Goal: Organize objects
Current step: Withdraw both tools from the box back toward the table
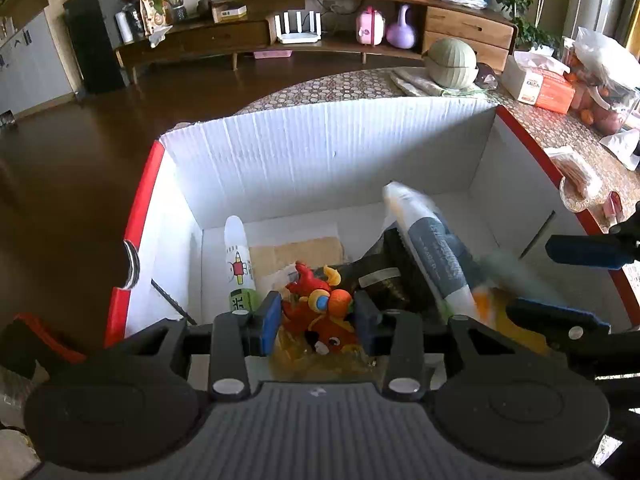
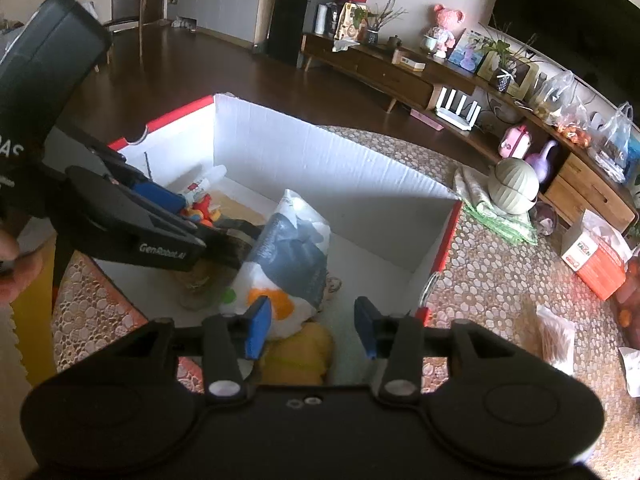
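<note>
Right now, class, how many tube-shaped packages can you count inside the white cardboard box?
2. A white tube with a green end lies along the box's left wall; a larger grey-and-white tube leans on the right. Others may be hidden beneath the toys.

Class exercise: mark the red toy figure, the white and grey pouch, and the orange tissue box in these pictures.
red toy figure (image 1: 316, 312), left wrist view, on its orange middle.
white and grey pouch (image 2: 294, 252), right wrist view, on its grey printed panel.
orange tissue box (image 1: 538, 88), left wrist view, on its front face.
</note>
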Available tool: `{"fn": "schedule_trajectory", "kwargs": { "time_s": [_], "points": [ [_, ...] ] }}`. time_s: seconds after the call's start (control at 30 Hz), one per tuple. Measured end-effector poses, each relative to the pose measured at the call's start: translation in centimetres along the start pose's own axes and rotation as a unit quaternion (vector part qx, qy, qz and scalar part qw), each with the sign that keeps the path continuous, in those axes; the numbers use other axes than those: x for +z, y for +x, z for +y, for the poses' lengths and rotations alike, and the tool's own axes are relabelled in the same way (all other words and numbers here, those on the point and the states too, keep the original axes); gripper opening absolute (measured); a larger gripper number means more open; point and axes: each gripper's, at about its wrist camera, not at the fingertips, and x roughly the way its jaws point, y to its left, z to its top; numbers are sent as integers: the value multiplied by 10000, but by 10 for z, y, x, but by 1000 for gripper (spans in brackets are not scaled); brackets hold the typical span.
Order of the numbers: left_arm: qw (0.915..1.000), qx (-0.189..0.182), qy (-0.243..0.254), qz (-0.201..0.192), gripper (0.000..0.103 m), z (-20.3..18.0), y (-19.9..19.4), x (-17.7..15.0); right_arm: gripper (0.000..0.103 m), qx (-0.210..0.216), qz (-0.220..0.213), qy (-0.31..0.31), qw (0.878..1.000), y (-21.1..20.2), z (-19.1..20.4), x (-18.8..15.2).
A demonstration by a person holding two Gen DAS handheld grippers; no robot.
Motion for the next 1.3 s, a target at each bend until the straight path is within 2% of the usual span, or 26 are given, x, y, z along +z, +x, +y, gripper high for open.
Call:
{"fn": "schedule_trajectory", "kwargs": {
  "time_s": [0.07, 0.17, 0.2, 0.5, 1.03, 1.17, 1.3],
  "points": [
    [10000, 21, -19, -31, 42, 0, -2, -1, 49, 20, -10, 18, 10000, -1, -1, 0],
    [9999, 75, -87, -95, 61, 1, -6, -3, 49, 82, -46, 116, 9999, -6, -4, -2],
    [9998, 100, -120, -99, 62, 1, -7, -3, 49, 95, -64, 156, 9998, -8, -5, -3],
    [9993, 154, -192, -273, 62, -2, -25, -8, 56, 295, -273, 401, 9984, -32, -14, -8],
    [9968, -29, -313, -730, 62, -17, -87, -28, 60, 614, -799, 562, 9933, -93, -24, -26],
    [9957, -32, -304, -871, 71, -23, -104, -34, 64, 666, -960, 568, 9915, -109, -25, -31],
    [9948, -72, -299, -970, 71, -31, -120, -41, 68, 749, -1073, 606, 9896, -122, -29, -38]
  ]
}}
